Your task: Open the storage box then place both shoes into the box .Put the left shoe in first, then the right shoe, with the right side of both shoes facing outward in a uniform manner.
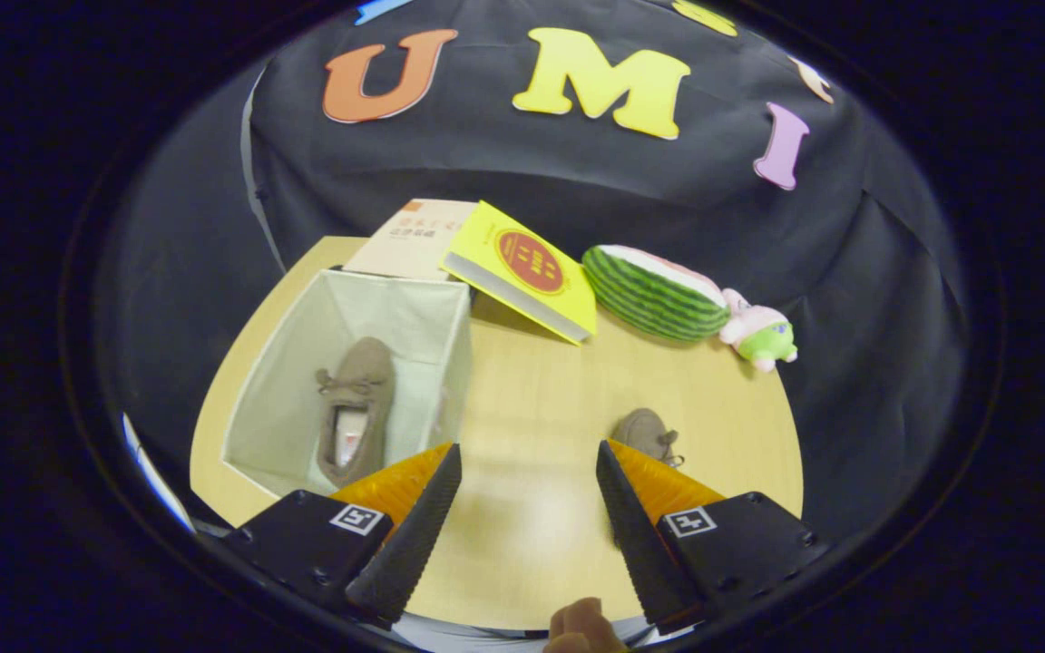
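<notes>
Presently the gripper is held above a round wooden table, its two fingers spread wide with nothing between them but bare tabletop. An open storage box of pale fabric is seen to the left, just ahead of the left finger, and one brown shoe is lying inside it on the bottom, lengthwise, with its opening turned upward. The second brown shoe is found on the table outside the box, just beyond the tip of the right finger, which hides part of it; whether the finger touches it cannot be told. Beyond the box, two books are propped: a beige book at the back and a yellow book leaning beside it, tilted over the box's far corner. To the right of the yellow book a plush watermelon slice is laid on the table, and a small pink and green plush toy is set touching its right end. A fingertip of the person is glimpsed below the gripper, near the table's closest rim.
</notes>
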Motion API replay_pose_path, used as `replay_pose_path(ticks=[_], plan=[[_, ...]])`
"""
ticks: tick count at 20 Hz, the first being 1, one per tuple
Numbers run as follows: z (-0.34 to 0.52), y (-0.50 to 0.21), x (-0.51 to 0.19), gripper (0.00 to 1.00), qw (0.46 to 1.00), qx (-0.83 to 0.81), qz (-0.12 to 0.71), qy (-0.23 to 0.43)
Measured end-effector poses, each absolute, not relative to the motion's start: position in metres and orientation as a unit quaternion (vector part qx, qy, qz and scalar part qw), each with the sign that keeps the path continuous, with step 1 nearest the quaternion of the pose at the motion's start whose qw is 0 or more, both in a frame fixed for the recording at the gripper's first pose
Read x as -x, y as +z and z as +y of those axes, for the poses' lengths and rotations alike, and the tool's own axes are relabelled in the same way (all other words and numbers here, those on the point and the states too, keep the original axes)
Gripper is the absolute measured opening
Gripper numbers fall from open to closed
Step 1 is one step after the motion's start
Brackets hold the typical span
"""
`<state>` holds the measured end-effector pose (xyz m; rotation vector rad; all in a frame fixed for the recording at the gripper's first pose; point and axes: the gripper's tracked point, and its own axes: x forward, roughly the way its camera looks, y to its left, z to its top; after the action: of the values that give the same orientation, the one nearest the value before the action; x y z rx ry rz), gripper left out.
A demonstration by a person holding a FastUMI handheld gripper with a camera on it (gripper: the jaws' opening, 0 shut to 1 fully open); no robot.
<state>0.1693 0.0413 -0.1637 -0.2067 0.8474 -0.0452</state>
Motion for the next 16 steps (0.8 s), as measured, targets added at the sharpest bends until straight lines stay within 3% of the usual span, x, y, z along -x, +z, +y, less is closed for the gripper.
replay_pose_path(ticks=[7,16], plan=[[-0.088,-0.233,-0.173,0.97,0.865,0.104,0.486,-0.077],[-0.147,-0.306,-0.171,0.96,0.808,0.084,0.577,-0.085]])
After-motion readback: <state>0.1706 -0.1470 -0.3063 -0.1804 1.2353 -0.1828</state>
